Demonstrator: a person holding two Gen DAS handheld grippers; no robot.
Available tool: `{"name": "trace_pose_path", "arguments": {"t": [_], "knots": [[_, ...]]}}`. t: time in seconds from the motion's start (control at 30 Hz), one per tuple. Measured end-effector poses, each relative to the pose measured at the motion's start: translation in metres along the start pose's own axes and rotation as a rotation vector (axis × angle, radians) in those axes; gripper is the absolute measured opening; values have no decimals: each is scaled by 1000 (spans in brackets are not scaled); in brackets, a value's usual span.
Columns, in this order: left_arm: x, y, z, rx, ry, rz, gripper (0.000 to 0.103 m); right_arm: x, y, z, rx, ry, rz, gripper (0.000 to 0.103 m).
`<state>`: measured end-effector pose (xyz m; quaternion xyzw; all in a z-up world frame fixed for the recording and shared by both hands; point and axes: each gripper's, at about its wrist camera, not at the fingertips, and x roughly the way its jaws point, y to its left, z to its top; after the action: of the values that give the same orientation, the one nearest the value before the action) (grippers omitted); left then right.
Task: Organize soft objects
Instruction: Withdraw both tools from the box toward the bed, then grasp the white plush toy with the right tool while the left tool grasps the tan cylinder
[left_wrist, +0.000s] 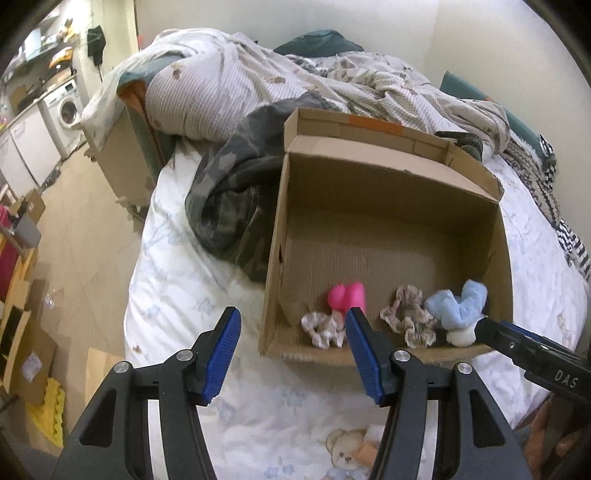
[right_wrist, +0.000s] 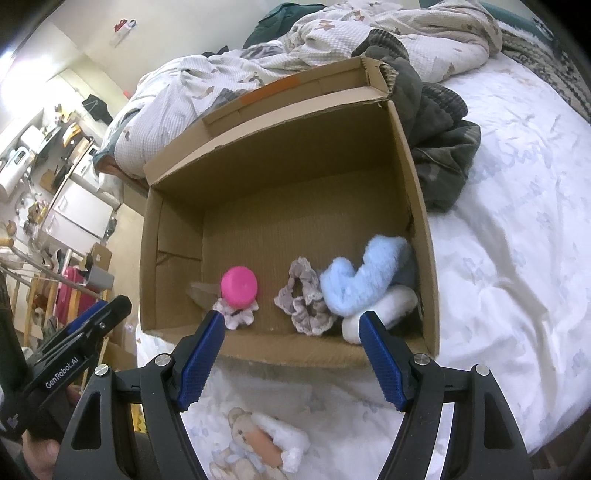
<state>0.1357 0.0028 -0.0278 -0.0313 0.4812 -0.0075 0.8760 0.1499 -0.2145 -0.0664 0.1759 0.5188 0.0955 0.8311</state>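
Note:
An open cardboard box lies on the bed. Along its near wall sit a pink soft toy, a small patterned scrunchie, a grey-brown scrunchie, a fluffy blue item and a white soft item. My left gripper is open and empty before the box's near left corner. My right gripper is open and empty at the near wall; it also shows in the left wrist view.
A small teddy bear lies on the white sheet below the grippers. A camouflage garment lies beside the box. A rumpled quilt covers the far bed. The floor with boxes lies left.

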Motion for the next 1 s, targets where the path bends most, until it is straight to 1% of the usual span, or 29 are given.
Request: {"name": "trace_pose_path", "arguments": {"t": [0.17,0.43,0.67,0.77,0.87,1.0], "knots": [[-7,0,-15,12,14,13,55,-8,-1,-10,-10,4,-9,79],[-12,4,-35,3,44,18,55,-15,-4,-32,-14,21,-16,79],[-6,13,-49,-10,99,28,55,-15,-9,-47,-36,57,-42,79],[-2,17,-52,-5,115,43,55,-13,-13,-52,-42,80,-49,79],[4,19,-57,-1,148,59,55,-7,-17,-55,-30,124,-35,79],[14,21,-60,-22,199,48,55,5,-23,-60,12,196,-11,79]]}}
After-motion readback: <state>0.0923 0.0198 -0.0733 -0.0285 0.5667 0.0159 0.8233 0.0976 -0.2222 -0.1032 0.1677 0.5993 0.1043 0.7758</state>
